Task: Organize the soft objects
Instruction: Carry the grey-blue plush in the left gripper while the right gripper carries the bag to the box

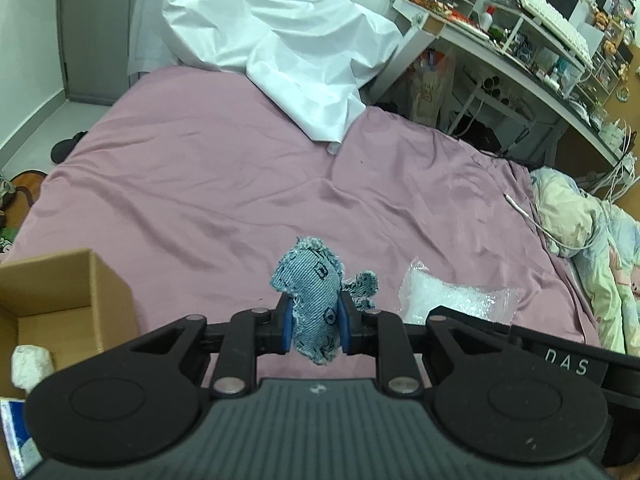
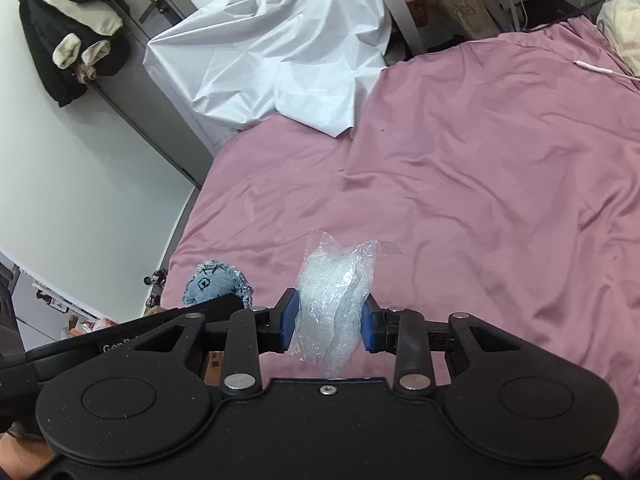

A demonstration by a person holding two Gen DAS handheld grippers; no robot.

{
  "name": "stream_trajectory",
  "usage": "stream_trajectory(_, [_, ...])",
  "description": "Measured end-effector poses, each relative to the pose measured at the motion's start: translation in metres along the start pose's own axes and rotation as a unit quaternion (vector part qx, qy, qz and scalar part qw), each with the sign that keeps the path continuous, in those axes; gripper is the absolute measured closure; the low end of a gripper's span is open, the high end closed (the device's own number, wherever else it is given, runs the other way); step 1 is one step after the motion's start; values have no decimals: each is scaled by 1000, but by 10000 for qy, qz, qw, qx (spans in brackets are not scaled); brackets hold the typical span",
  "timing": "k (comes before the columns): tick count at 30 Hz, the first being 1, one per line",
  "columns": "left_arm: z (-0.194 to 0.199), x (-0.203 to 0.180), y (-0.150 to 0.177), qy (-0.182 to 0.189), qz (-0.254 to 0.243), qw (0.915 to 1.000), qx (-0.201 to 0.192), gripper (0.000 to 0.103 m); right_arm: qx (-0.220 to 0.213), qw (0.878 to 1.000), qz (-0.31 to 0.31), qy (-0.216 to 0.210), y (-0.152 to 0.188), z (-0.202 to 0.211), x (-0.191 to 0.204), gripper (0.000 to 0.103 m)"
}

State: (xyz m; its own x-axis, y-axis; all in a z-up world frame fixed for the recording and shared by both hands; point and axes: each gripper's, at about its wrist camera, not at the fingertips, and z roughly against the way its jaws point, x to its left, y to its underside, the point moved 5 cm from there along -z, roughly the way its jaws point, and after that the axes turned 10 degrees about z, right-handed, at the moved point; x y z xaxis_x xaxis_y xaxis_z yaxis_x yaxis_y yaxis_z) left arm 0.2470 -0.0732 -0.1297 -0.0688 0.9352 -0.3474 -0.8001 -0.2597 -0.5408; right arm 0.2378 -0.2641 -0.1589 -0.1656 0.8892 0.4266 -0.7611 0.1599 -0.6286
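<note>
My left gripper (image 1: pixel 314 326) is shut on a frayed blue denim soft toy (image 1: pixel 314 296) and holds it above the pink bed sheet (image 1: pixel 200 184). The toy also shows in the right wrist view (image 2: pixel 216 280), at the left. My right gripper (image 2: pixel 330 326) is shut on a clear plastic bag of white filling (image 2: pixel 334 304), held above the sheet. The bag also shows in the left wrist view (image 1: pixel 452 298), to the right of the toy. An open cardboard box (image 1: pixel 60 300) stands at the lower left, with a white soft lump (image 1: pixel 30 364) by its front edge.
A crumpled white sheet (image 1: pixel 280 40) hangs over the bed's far end. A patterned quilt (image 1: pixel 592 248) and a white cable (image 1: pixel 532 216) lie at the right. A cluttered desk with shelves (image 1: pixel 520 40) stands beyond. Dark clothes (image 2: pixel 72 32) hang by a door.
</note>
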Motion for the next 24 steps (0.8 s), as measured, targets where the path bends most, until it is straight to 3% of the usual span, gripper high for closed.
stream_trajectory(24, [74, 55, -9, -20, 392, 9964, -747, 82, -389, 9985, 385, -53, 2, 24, 61, 71])
